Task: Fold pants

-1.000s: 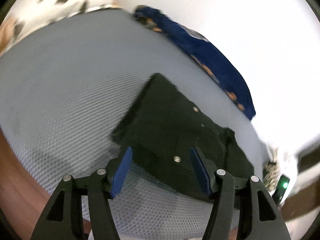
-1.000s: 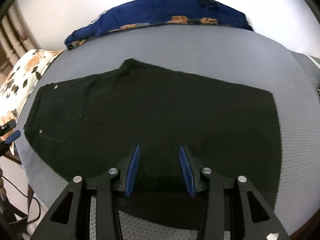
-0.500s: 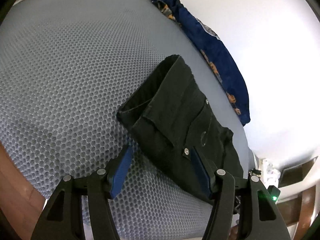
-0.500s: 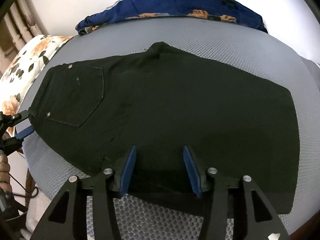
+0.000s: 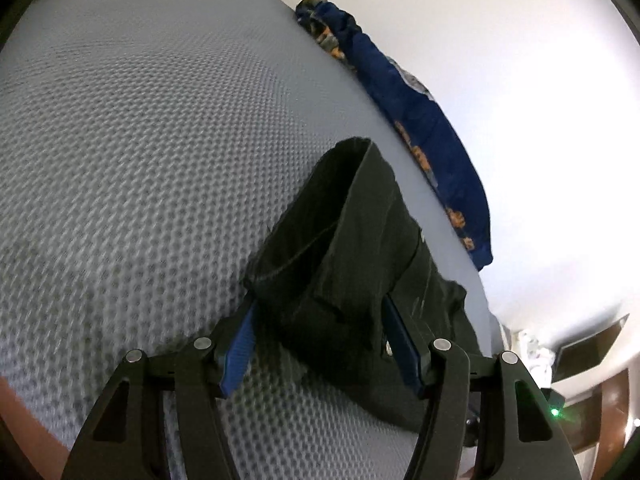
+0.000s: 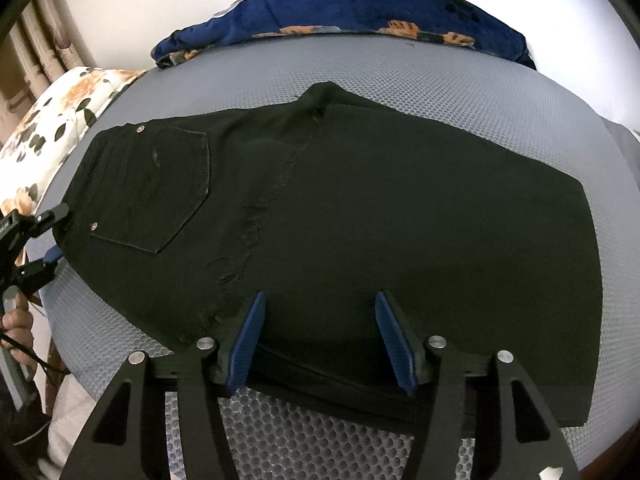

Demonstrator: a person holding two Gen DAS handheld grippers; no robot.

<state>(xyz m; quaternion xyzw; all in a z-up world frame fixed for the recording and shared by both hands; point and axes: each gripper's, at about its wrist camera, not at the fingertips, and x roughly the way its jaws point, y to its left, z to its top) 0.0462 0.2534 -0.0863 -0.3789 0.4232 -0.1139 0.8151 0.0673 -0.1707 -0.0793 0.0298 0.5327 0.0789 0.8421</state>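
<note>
Black pants [image 6: 360,200] lie flat on a grey mesh mattress [image 6: 440,76], folded lengthwise, back pocket up, waistband to the left. My right gripper [image 6: 320,336] hovers over the near long edge, its jaws opening, with fabric below and between the blue pads [image 6: 248,340] but not pinched. At the waistband end my left gripper [image 5: 320,340] stands open, and the waistband corner of the pants [image 5: 360,240] sits between its fingers without being squeezed. The right wrist view shows that left gripper [image 6: 48,240] at the far left edge, held by a hand [image 6: 16,320].
A dark blue flowered blanket [image 6: 360,8] lies bunched along the mattress's far side against a white wall; the left wrist view shows this blanket [image 5: 400,92] too. A floral pillow [image 6: 52,120] sits past the waistband end. Bare mattress [image 5: 140,140] stretches to the left.
My left gripper has closed in on the waistband end, so the corner now sits between its fingers. My right gripper's jaws have spread wider over the pants' near edge.
</note>
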